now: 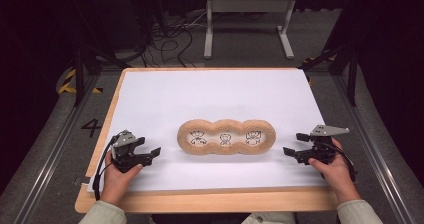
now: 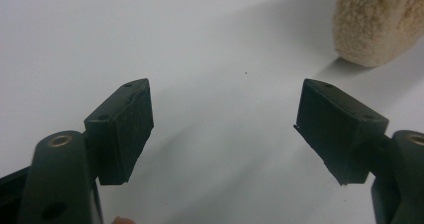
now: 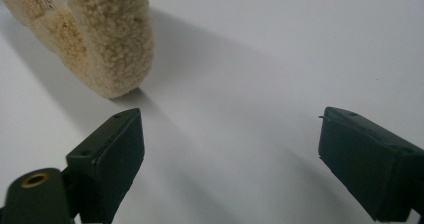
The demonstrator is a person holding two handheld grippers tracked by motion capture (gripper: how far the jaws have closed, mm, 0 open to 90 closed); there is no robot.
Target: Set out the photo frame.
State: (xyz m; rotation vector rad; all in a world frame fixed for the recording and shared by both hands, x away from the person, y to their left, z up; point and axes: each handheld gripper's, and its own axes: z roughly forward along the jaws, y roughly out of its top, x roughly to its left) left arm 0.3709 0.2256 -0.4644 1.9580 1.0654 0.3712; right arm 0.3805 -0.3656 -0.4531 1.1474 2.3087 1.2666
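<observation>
2 tongs, left tongs [image 1: 156,153], right tongs [image 1: 294,145], both open, flanking fleece frame [image 1: 226,136]

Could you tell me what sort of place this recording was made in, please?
Probably a lab or recording workspace, not a home: a wooden table covered by a white sheet, loose cables on the grey floor behind, and a metal stand beyond.

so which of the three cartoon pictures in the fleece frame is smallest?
The middle picture in the fleece frame: its figure is the smallest, sitting between the larger left picture and right picture.
</observation>
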